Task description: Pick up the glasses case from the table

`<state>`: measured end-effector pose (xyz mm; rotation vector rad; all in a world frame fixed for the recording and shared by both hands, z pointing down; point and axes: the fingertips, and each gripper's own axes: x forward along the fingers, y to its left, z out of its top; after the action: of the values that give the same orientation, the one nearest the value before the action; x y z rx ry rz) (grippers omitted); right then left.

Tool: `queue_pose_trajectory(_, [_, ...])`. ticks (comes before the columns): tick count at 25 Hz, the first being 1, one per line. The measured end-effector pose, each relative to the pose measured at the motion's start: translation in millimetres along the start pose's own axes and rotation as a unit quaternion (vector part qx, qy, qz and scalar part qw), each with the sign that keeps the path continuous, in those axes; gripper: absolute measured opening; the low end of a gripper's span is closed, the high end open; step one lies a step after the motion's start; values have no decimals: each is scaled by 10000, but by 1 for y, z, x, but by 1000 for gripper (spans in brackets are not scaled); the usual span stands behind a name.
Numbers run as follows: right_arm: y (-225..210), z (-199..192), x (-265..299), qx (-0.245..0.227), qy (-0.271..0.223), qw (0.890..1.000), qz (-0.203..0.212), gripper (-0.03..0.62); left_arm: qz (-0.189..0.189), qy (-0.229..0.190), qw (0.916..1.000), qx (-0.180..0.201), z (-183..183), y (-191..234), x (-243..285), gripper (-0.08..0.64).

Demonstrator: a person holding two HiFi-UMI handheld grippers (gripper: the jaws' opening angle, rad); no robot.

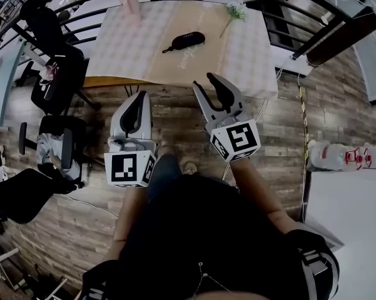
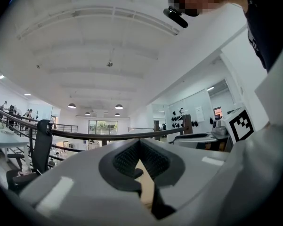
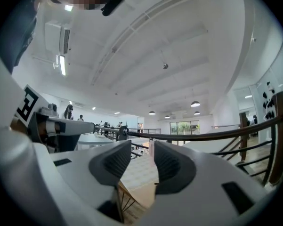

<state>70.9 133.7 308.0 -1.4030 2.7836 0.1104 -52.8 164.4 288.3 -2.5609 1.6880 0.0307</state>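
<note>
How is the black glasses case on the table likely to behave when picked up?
The glasses case looks rounded and elongated, so probably rigid but apt to roll if nudged. Small, so likely light. Its sheen suggests it may slip.

The left gripper (image 2: 140, 144) fills the lower part of the frame. Its two jaws meet at the tips, with nothing held between the dark ribbed pads (image 2: 125, 159). Below the tips a narrow gap shows a tan surface (image 2: 146, 185). A dark railing (image 2: 84, 134) runs level across the frame behind the jaws. An office chair (image 2: 40, 145) stands at the left. A marker cube (image 2: 239, 125) shows at the right, beside a white sleeve (image 2: 273, 102). Round ceiling lamps (image 2: 71, 106) hang over a bright far window (image 2: 102, 126).
</note>
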Motion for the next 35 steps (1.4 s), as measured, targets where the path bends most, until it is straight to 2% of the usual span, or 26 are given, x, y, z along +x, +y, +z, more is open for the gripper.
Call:
queue_pose_trajectory(5, [-5,-8,0,191,36,9998,-62,117,-52,110,9999,-103,-13,4,11,12])
queue_pose_trajectory(10, [-26,-11,0,65,18,9997,-253,117,-264,87,9996,-94,-24,-1,36,12])
queue_pose_trajectory(15, [-49,-19,23,-82,122,9993,-345,117,-439,114,9990,-51,-30,0,76,12])
queue_pose_trajectory(18, [-68,-24,50,-18,165,9991,-402,117,-507,79,9986,82,-30,13,107,12])
queue_pose_trajectory(22, [-93,-36,102,56,213,9988,-430,121,-654,135,9978,-27,-42,40,158,12])
queue_pose_trajectory(26, [-121,-50,152,-36,445,9978,-487,126,-874,190,9960,40,-53,62,216,11])
queue_pose_trajectory(28, [-135,-59,173,-42,639,9966,-527,126,-1006,204,9947,30,-55,73,245,12])
queue_pose_trajectory(31, [-154,-69,203,-150,650,9963,-548,127,-1160,268,9929,-25,-63,90,285,11])
queue_pose_trajectory(35, [-177,-88,237,-59,836,9944,-647,127,-1323,433,9902,-90,-80,110,327,12])
